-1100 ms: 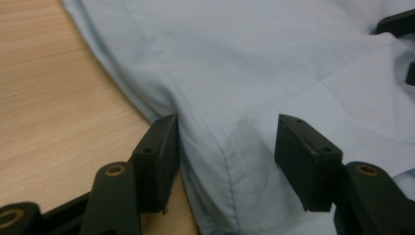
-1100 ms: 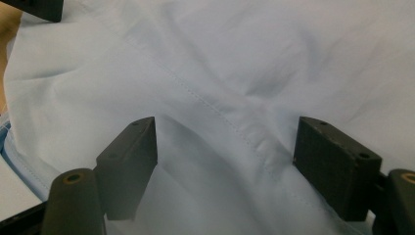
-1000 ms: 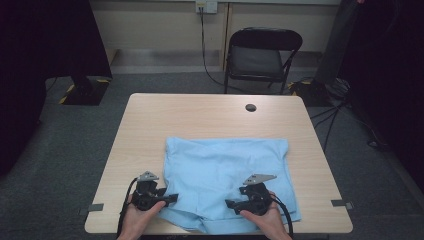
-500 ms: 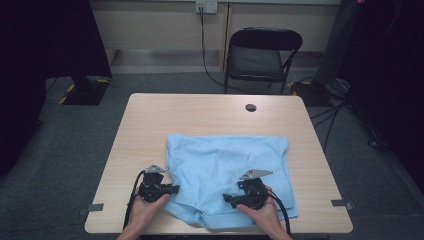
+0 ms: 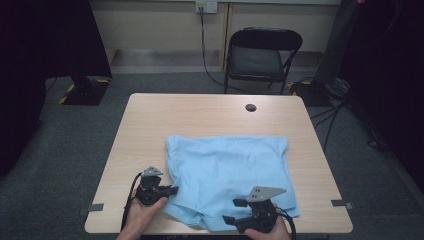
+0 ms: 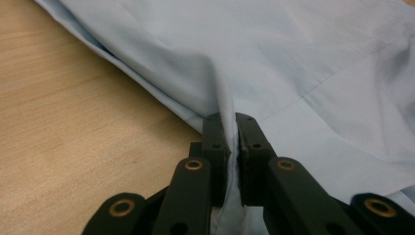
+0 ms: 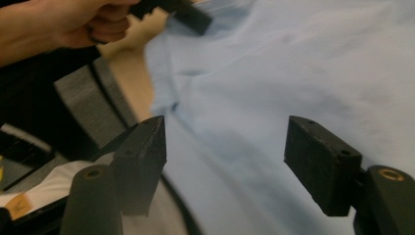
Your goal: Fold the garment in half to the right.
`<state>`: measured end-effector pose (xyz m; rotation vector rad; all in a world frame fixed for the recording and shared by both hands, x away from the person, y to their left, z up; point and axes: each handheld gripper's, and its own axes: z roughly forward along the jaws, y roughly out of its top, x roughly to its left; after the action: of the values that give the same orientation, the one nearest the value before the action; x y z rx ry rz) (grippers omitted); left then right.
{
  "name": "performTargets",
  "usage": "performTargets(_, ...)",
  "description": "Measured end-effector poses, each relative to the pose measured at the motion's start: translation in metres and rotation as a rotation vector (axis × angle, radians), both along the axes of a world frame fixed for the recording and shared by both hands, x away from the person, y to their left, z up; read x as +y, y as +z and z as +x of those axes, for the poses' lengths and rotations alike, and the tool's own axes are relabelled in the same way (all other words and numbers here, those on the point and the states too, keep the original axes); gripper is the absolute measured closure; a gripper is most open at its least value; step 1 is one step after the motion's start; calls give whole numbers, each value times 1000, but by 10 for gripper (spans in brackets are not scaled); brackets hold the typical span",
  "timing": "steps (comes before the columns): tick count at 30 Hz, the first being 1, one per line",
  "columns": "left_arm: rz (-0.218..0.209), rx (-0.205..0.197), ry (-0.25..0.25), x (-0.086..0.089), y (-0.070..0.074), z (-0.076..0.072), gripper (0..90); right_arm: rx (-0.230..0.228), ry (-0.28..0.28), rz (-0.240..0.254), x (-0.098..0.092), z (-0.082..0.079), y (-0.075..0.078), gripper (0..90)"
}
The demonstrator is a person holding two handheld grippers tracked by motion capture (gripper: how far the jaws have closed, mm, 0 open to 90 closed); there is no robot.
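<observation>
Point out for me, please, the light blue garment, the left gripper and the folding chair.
light blue garment [image 5: 230, 172]: high view, middle of the spread cloth.
left gripper [image 6: 233, 134]: left gripper view, between its fingertips, shut on a fold of the garment.
folding chair [image 5: 261, 60]: high view, the seat.

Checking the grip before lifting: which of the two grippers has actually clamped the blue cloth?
The left gripper: its fingers pinch a fold of the blue cloth. The right gripper is open above it.

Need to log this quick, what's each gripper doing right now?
Left gripper: closed on the shirt edge.
Right gripper: open, holding nothing, jaws just closing a bit.
</observation>
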<state>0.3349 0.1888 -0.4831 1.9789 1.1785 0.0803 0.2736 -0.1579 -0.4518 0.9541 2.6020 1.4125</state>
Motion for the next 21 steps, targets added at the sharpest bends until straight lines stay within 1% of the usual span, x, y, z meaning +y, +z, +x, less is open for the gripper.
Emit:
performTargets(2,-2,2,0,0,0,0,847,11,33,-18,5,-9,-4,316)
performTargets(5,-2,7,-2,0,0,0,848,36,67,-33,11,-17,-12,325)
performTargets(8,-1,9,-4,0,-1,1,852,60,78,-55,15,-19,-19,321)
performTargets(10,3,4,-4,0,0,0,852,69,74,-78,16,-18,-24,322)
performTargets(12,6,2,-10,-1,0,0,853,81,68,-88,15,-16,-27,322)
performTargets(13,8,3,-13,-1,0,0,854,81,58,-99,15,-15,-30,327)
performTargets(15,11,2,-12,-1,0,1,855,69,67,-118,16,-14,-34,337)
performTargets(17,12,2,-12,-1,0,1,855,52,58,-131,16,-14,-35,369)
performTargets(18,12,1,-11,-1,0,1,855,36,52,-135,15,-15,-36,388)
performTargets(19,12,2,-12,-1,0,1,856,28,53,-141,16,-16,-36,387)
performTargets(21,11,3,-11,-1,0,1,856,34,44,-131,14,-17,-37,387)
